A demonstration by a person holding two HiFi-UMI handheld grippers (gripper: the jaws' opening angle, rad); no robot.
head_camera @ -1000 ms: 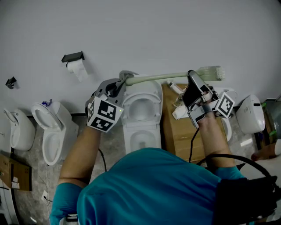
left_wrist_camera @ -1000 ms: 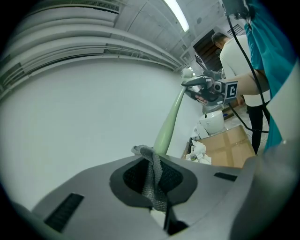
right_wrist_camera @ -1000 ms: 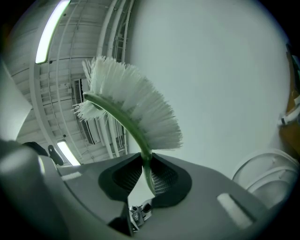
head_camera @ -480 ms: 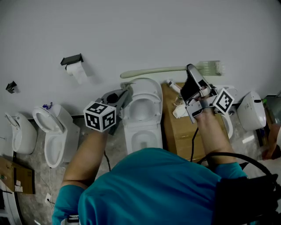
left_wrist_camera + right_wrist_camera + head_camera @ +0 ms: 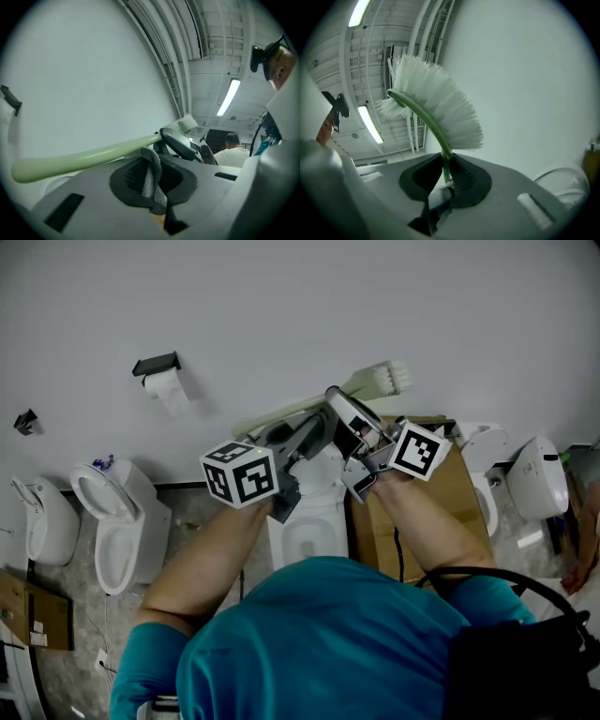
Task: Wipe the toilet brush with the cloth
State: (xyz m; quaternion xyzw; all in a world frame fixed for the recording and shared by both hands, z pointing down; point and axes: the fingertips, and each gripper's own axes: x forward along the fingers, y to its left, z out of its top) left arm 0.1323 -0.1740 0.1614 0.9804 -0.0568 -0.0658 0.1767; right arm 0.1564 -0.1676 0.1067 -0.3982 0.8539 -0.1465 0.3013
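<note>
Toilet brush (image 5: 380, 379) swung leftward, right gripper (image 5: 445, 174) clamping its neck, left gripper (image 5: 154, 168) pinching cloth (image 5: 152, 187) beside handle.

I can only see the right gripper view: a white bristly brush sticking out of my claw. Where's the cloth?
Observer: The grey cloth is pinched in the left claw.
Operator: Is it wiping yet?
Observer: In the left gripper view it sits just under the toilet brush's pale green handle. Whether they touch, I can't tell.
Operator: Anything else around?
Observer: A toilet paper roll hangs on a black holder, at the head view's left.
</note>
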